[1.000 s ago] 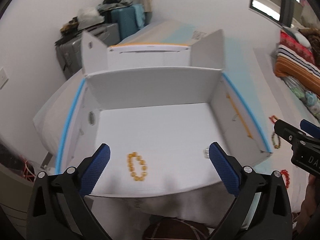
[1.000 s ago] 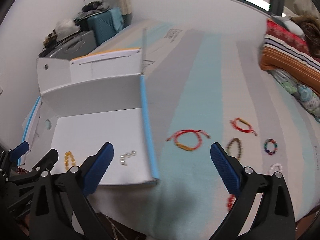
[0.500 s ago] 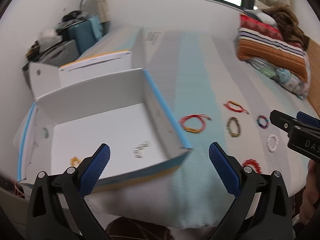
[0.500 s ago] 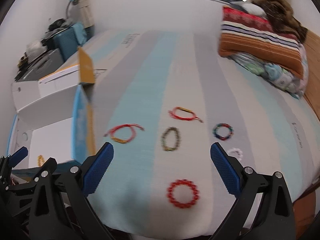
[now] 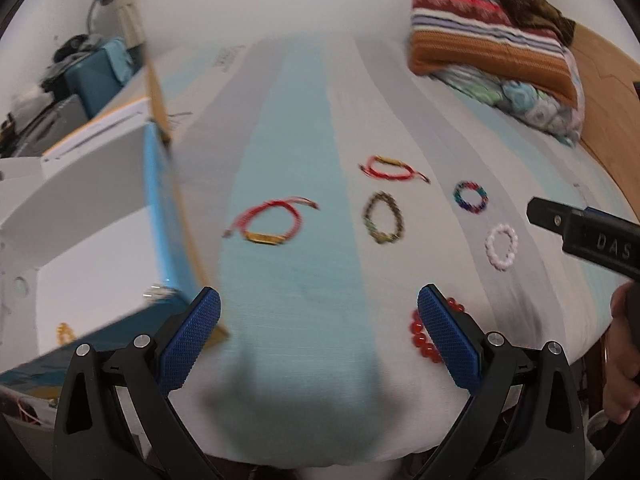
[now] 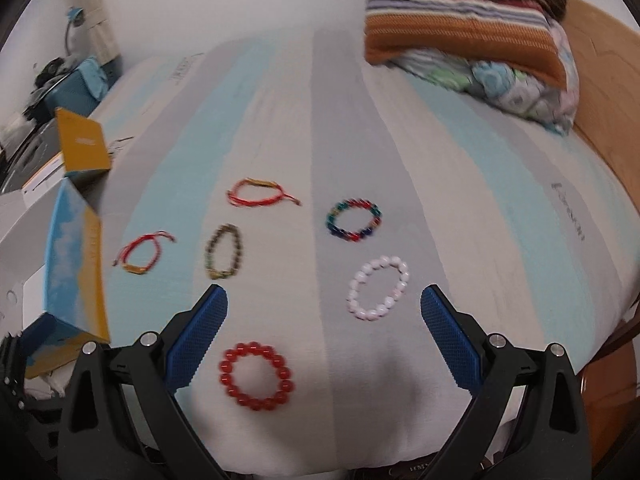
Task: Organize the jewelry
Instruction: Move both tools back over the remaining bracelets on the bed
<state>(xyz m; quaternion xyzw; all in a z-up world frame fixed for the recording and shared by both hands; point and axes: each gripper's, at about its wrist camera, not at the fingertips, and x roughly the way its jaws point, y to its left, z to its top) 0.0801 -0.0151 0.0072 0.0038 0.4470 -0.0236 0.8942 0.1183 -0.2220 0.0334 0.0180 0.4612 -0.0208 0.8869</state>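
Note:
Several bracelets lie on the striped bed: a red bead bracelet (image 6: pixel 256 376), a white bead one (image 6: pixel 378 288), a multicolour bead one (image 6: pixel 354 220), a brown-green one (image 6: pixel 224 252), and two red cord ones (image 6: pixel 140 254) (image 6: pixel 260 192). An open white box (image 5: pixel 92 248) stands at the left, holding a yellow bead bracelet (image 5: pixel 66 332) and small silver pieces (image 5: pixel 158 292). My left gripper (image 5: pixel 320 336) is open and empty over the bed beside the box. My right gripper (image 6: pixel 324 336) is open and empty above the red and white bracelets; it also shows in the left wrist view (image 5: pixel 588 236).
Folded striped blankets (image 6: pixel 460 28) lie at the far right of the bed. The wooden bed frame (image 6: pixel 612 92) runs along the right. Suitcases and clutter (image 5: pixel 80 76) stand by the wall behind the box. The bed's near edge is just below both grippers.
Both grippers have swung right, away from the box and over the bracelets on the bed. Both stay open and empty.

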